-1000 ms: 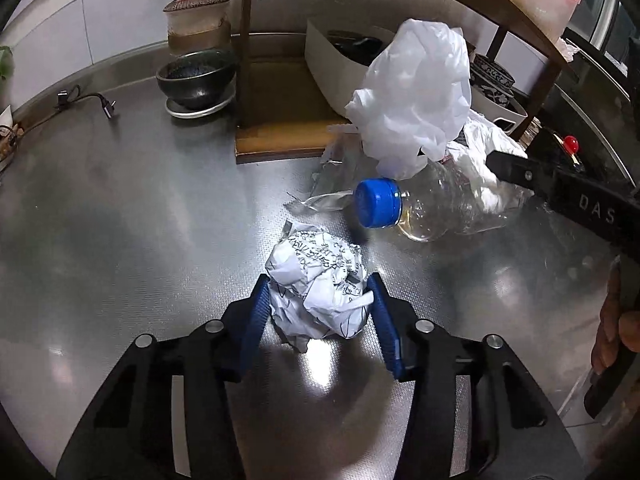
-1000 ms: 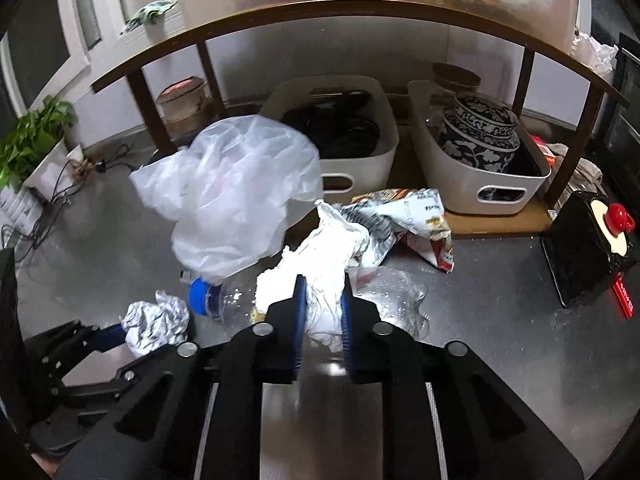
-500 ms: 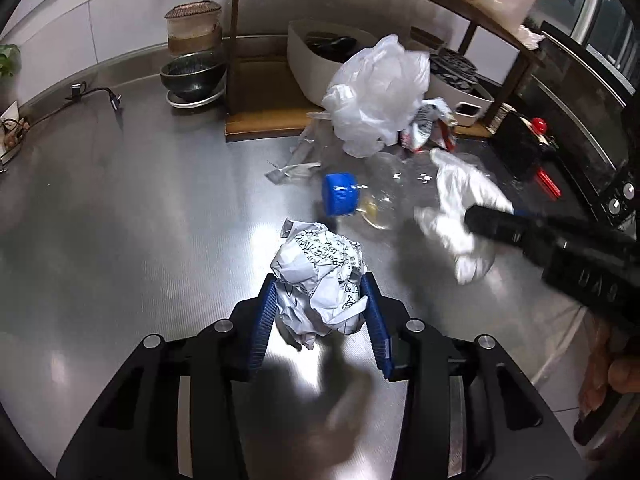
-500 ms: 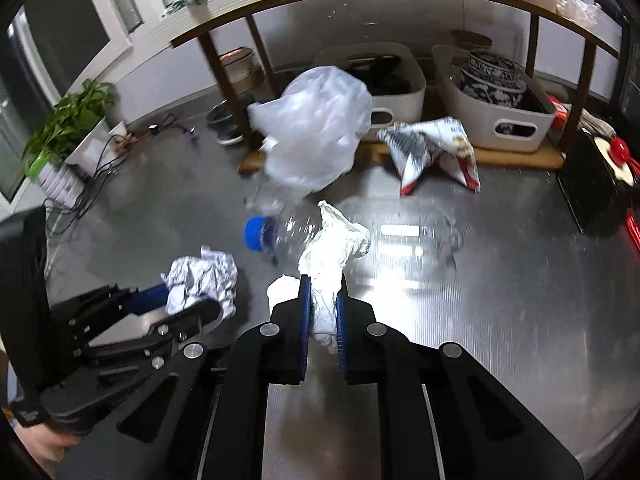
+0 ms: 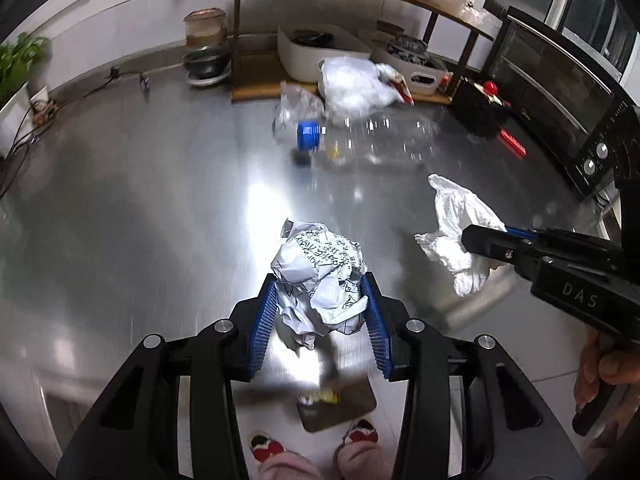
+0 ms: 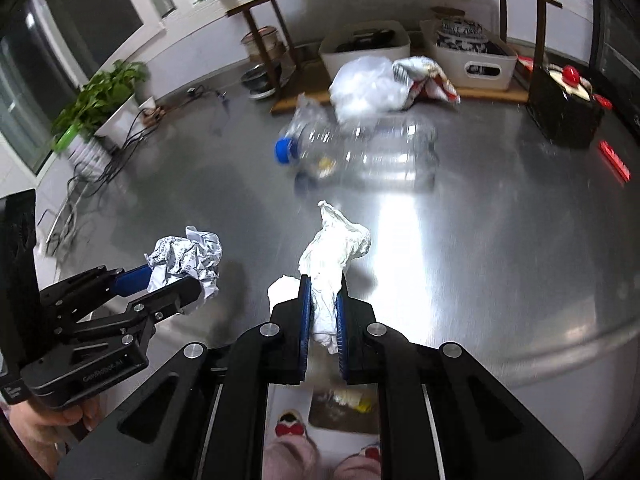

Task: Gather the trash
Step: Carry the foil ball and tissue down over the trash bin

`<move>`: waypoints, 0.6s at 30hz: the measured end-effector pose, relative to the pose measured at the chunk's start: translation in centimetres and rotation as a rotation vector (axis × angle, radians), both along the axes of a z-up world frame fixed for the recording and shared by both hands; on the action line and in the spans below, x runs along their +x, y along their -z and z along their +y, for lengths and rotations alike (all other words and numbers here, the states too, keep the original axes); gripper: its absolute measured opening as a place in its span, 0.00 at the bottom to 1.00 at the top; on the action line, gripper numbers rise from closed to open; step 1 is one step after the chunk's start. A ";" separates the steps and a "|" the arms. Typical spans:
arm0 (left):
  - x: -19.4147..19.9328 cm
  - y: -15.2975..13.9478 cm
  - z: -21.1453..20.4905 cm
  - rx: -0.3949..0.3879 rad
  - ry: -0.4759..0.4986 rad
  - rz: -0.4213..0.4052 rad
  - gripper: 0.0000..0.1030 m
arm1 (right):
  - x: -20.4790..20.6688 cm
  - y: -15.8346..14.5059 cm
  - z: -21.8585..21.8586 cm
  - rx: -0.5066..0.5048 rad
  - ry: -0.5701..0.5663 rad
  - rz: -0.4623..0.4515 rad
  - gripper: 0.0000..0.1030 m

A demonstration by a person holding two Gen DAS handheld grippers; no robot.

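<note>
My left gripper (image 5: 320,300) is shut on a crumpled ball of printed paper (image 5: 318,272), held above the front edge of the steel counter (image 5: 160,200). My right gripper (image 6: 323,306) is shut on a white crumpled tissue (image 6: 332,256), also near the front edge. In the left wrist view the right gripper (image 5: 476,240) shows at the right with the tissue (image 5: 456,224). The right wrist view has the left gripper (image 6: 168,276) and the paper ball (image 6: 184,256) at its left. A clear plastic bottle (image 6: 360,152) with a blue cap (image 5: 308,135), a white plastic bag (image 5: 352,88) and a snack wrapper (image 6: 428,76) lie farther back.
A wooden shelf (image 5: 256,92) at the back carries white bins (image 6: 364,48) and bowls (image 5: 206,62). A black oven (image 5: 560,100) stands right, a potted plant (image 6: 100,96) and cables left. Below the counter edge, a floor mat (image 5: 340,404) with scraps and a person's slippers (image 5: 264,450).
Both grippers pulled back from the trash pile toward the counter's front edge, each carrying its piece lifted. The bottle and bag now lie farther away; the floor has come into view.
</note>
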State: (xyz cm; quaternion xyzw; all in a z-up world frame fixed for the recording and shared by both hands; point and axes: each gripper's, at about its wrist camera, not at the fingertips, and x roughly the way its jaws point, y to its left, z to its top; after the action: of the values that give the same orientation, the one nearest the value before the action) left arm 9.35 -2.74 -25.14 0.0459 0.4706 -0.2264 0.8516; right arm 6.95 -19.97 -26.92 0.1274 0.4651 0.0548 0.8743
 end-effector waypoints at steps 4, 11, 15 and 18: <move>-3.3 0.7 1.1 0.006 -0.007 0.020 0.39 | -3.2 0.9 0.6 0.021 -0.014 0.024 0.12; -7.9 1.9 2.2 0.008 -0.011 0.054 0.39 | -7.4 3.3 1.6 0.026 -0.052 0.089 0.12; -9.3 3.6 2.2 0.017 -0.009 0.095 0.39 | -8.7 5.4 1.6 0.044 -0.054 0.139 0.12; -10.0 5.2 2.0 0.034 0.000 0.129 0.39 | -9.2 7.0 1.7 0.041 -0.053 0.172 0.12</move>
State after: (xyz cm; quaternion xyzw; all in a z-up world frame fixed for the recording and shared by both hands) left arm -0.67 -0.73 -30.36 0.0454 0.5282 -0.2210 0.8186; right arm -2.24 -18.27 -33.97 0.1374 0.5405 0.0762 0.8266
